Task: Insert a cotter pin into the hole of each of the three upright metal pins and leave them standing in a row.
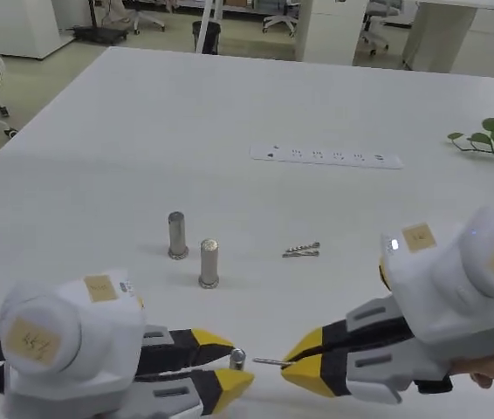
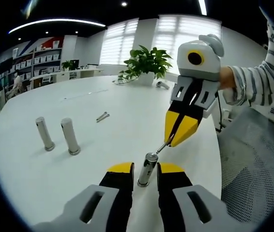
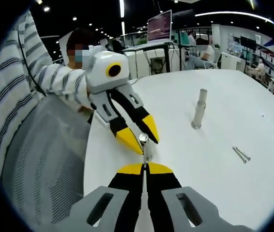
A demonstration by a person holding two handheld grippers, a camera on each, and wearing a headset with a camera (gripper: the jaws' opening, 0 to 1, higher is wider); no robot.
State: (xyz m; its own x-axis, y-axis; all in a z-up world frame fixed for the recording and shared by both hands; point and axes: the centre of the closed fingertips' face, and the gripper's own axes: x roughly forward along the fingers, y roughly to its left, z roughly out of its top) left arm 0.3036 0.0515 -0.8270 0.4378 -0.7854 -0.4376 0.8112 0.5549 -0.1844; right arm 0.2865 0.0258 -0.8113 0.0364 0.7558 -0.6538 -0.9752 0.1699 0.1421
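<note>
- White workbench (image 1: 229,113) in an open office, with a power strip (image 1: 325,156) lying across the upper middle of the head view and a potted plant (image 1: 491,135) at its right edge.
- At the lower left of that view my left gripper (image 1: 236,361) had its jaws narrow on either side of the nearest metal pin (image 2: 147,169). They seemed to pinch it and keep it upright.
- From the lower right, my right gripper (image 1: 289,360) was closed on a cotter pin (image 1: 269,360), held level with its free end just at the top of that metal pin.
- I could not tell whether the tip had entered the hole; the hole itself was too small to make out.
- Above these, the back metal pin (image 1: 177,236) and the middle metal pin (image 1: 209,264) stood upright near each other, and I saw nothing through either.
- Two spare cotter pins (image 1: 302,250) lay side by side to the right of centre, well apart from the standing pins.
- By my reckoning the job was at its first insertion: none finished, two pins untouched, and the row left to tidy afterwards.
</note>
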